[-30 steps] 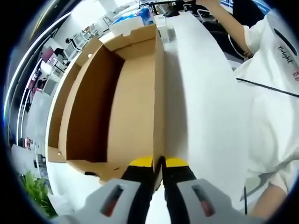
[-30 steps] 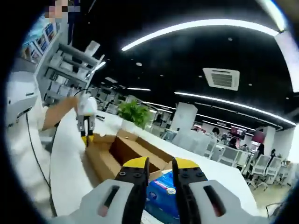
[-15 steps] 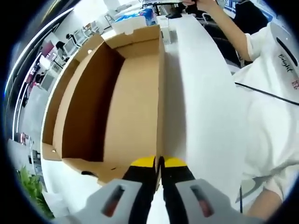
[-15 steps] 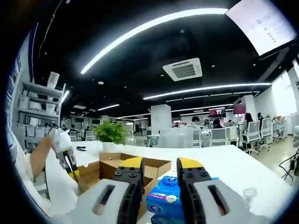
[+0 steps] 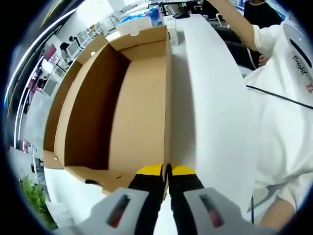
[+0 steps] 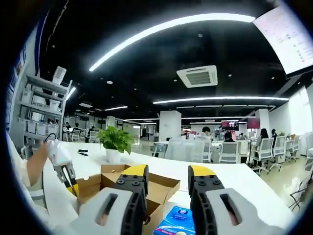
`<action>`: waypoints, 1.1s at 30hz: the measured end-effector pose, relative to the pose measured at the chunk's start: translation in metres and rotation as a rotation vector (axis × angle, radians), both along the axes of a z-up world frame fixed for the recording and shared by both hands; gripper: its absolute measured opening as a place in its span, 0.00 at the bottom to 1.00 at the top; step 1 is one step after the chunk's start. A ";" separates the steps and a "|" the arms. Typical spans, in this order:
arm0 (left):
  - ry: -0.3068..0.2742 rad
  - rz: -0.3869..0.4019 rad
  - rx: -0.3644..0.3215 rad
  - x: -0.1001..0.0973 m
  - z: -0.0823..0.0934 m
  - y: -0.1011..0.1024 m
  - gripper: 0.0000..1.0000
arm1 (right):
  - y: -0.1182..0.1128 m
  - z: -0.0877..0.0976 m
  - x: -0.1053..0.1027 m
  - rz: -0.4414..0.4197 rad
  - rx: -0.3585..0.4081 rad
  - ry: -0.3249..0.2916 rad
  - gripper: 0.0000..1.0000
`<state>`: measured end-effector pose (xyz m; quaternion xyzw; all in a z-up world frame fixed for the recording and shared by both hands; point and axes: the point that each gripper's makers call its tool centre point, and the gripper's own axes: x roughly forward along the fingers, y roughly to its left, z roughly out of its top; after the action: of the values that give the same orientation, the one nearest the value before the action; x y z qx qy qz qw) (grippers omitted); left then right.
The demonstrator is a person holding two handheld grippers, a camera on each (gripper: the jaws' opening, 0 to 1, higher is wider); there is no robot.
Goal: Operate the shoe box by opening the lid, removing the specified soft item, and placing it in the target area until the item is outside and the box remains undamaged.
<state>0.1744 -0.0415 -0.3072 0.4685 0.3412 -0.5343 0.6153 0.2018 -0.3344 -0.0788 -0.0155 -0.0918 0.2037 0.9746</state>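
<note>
On white table point(image 5: 215, 98), left claw point(image 5: 166, 170) pinches box wall point(image 5: 167, 98); right claw point(image 6: 167, 172) open.

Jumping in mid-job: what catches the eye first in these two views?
The open cardboard shoe box, on the white table, with the left hand-held gripper shut on its near wall edge. In the right gripper view, the right hand-held gripper stands open above a blue soft pack.

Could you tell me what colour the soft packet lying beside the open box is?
Blue soft packet, best seen in the right gripper view.
</note>
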 end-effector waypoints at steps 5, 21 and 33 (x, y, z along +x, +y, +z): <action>-0.004 -0.002 0.004 0.000 0.000 0.000 0.03 | 0.018 -0.012 0.016 0.028 -0.071 0.057 0.35; -0.010 0.008 -0.004 0.001 0.001 0.000 0.04 | 0.010 -0.007 0.068 0.077 0.018 0.273 0.22; 0.001 0.020 -0.005 0.002 0.001 0.000 0.04 | 0.023 0.009 0.092 0.050 -0.015 0.286 0.38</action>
<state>0.1764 -0.0415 -0.3064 0.4629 0.3449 -0.5293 0.6218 0.2934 -0.3116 -0.0696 0.0086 0.0490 0.2289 0.9722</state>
